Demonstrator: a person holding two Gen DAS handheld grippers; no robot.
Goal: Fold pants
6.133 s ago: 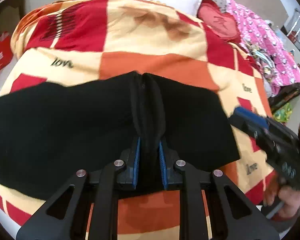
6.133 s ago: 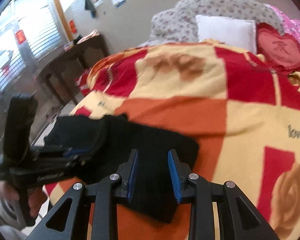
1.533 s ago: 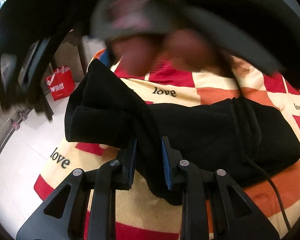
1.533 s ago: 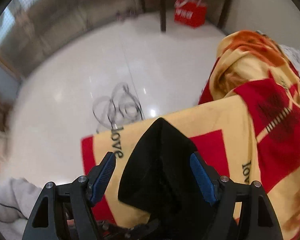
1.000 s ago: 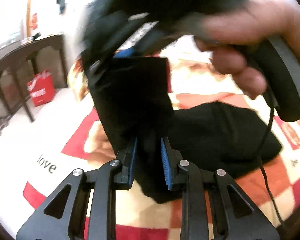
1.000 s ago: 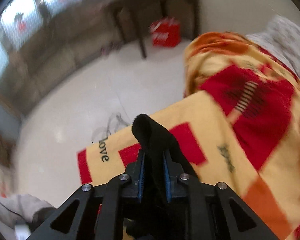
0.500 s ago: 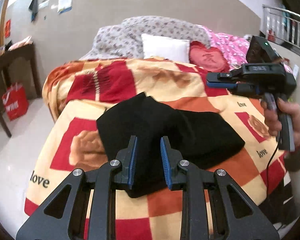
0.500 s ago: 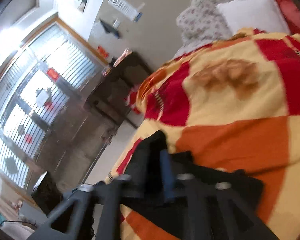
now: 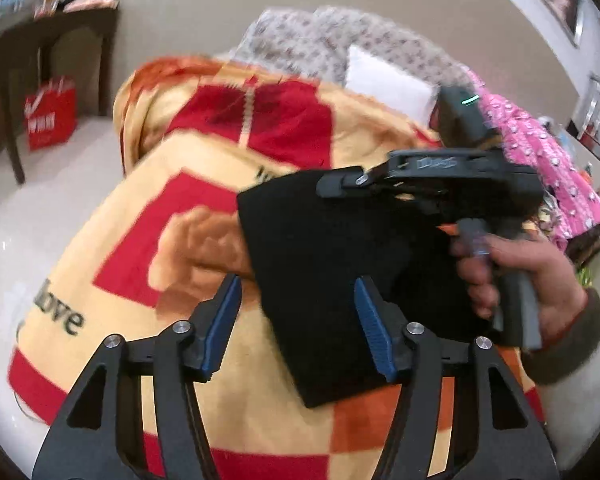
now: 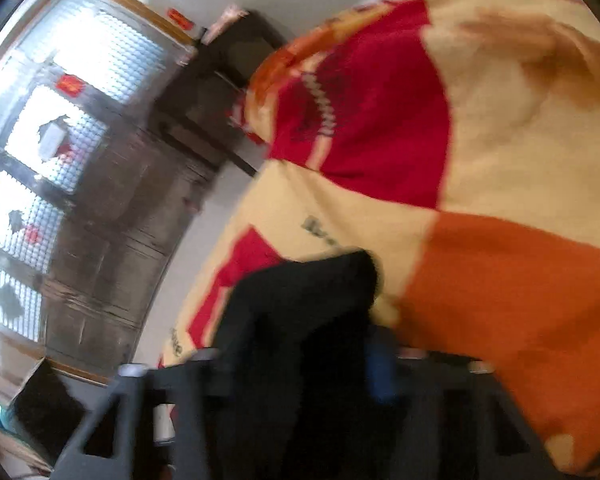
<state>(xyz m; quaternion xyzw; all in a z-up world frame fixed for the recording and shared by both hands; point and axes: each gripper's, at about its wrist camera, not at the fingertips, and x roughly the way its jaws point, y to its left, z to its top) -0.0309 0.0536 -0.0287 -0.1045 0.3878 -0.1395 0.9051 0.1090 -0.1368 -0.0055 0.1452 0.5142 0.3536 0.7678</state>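
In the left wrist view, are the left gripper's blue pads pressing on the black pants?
No: the left gripper stands open, its blue pads spread apart over the folded black pants without squeezing the cloth.

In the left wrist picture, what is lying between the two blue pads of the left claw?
In the left wrist view, the near end of the folded black pants on the blanket lies between them. The left claw has just opened; its pads stand clear of the cloth.

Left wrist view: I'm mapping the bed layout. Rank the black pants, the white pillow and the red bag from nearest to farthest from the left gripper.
1. Pants: folded on the blanket, partly between the open jaws of the left gripper.
2. Bag: far left, on the floor by a table leg.
3. Pillow: at the bed's head, upper right.

Bag and pillow are close to call.
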